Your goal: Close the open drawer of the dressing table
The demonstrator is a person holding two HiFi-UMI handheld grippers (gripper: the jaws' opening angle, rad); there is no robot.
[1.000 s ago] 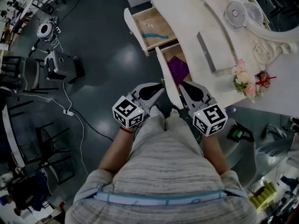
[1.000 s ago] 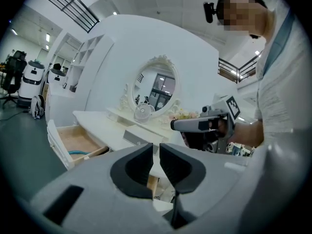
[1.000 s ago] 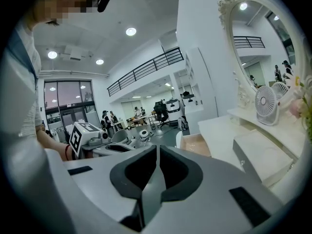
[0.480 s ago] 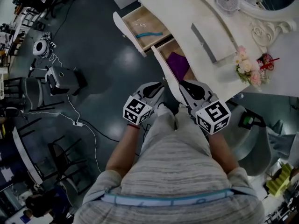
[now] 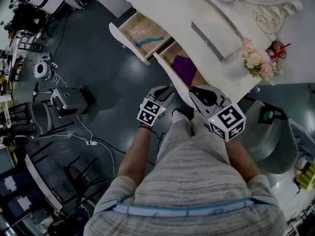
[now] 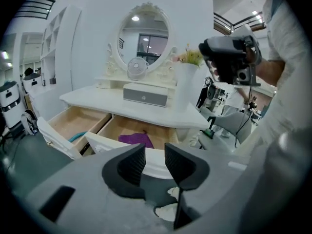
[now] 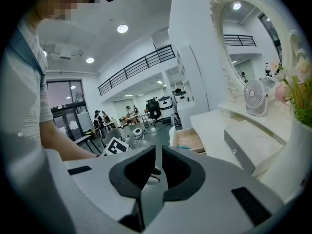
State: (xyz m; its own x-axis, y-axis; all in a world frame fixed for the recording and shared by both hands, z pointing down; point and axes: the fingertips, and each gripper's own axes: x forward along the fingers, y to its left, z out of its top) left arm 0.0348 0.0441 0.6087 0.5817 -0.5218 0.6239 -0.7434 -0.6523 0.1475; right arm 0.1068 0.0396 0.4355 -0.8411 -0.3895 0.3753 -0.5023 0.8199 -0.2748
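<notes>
- White desk (image 5: pixel 197 14) on a dark floor (image 5: pixel 93 58), with cables (image 5: pixel 84 132) lying well off to the outside of the left fingers.
- The open drawer (image 5: pixel 170 73) with a purple cloth (image 5: pixel 184 69) is just ahead. Its front sits between both sets of fingers.
- A second drawer (image 5: pixel 121 36) is open too, further out past the left fingers.
- The left gripper (image 5: pixel 165 90) fingers have just been opening: a medium gap, empty.
- The right gripper (image 5: pixel 199 91) fingers are closed to a slit, empty.

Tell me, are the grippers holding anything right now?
Nothing is held. The left gripper has just been opening, with nothing between its jaws; the right gripper is shut and empty.
</notes>
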